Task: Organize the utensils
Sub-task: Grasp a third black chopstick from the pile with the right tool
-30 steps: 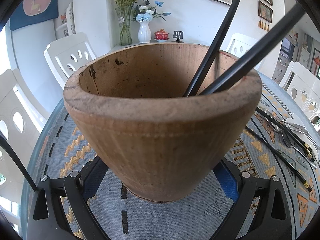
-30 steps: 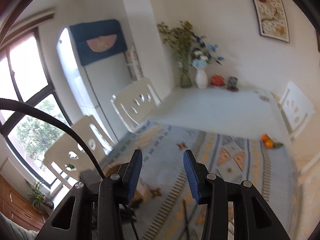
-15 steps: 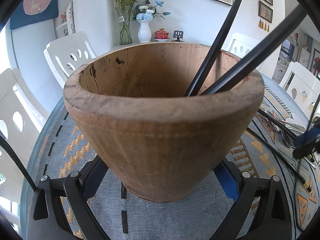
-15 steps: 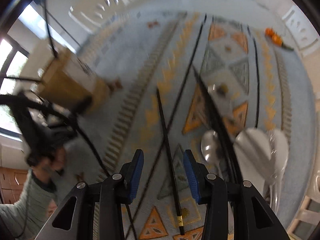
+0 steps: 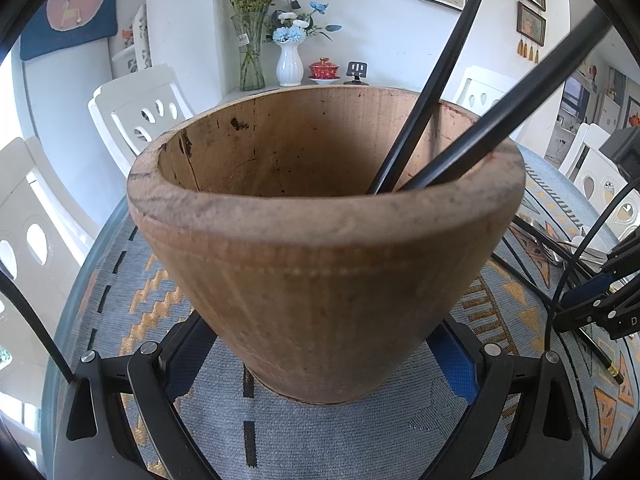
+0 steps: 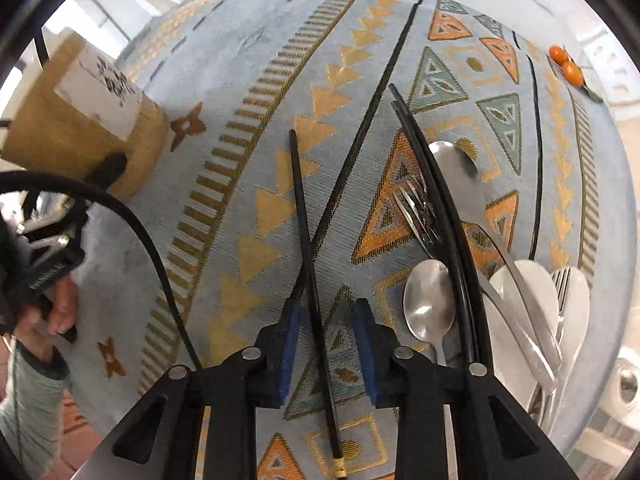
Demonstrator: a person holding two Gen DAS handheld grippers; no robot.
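Observation:
A wooden pot [image 5: 320, 264] stands on the patterned tablecloth, and my left gripper [image 5: 320, 360] is shut on its lower sides, blue pads [image 5: 452, 360] against the wood. Two black chopsticks [image 5: 424, 112] lean inside it. My right gripper [image 6: 326, 312] points straight down at the cloth with its jaws closing around a single black chopstick [image 6: 304, 216] that lies flat. Cloth shows on both sides of the stick, so the pads are clear of it. The pot [image 6: 80, 120] sits far left in the right wrist view, and the right gripper [image 5: 600, 304] shows at the right edge of the left wrist view.
Right of the lone chopstick lie a pair of black chopsticks [image 6: 436, 184], a fork [image 6: 416, 208], two metal spoons [image 6: 430, 300] and white ceramic spoons [image 6: 520, 300]. Small oranges [image 6: 564, 66] sit at the far edge. A person's hand [image 6: 60, 308] holds the left gripper. White chairs [image 5: 136, 112] ring the table.
My right gripper tipped from facing the room to pointing down, dropped over the lone chopstick, and its jaws narrowed. The left gripper and pot stayed put.

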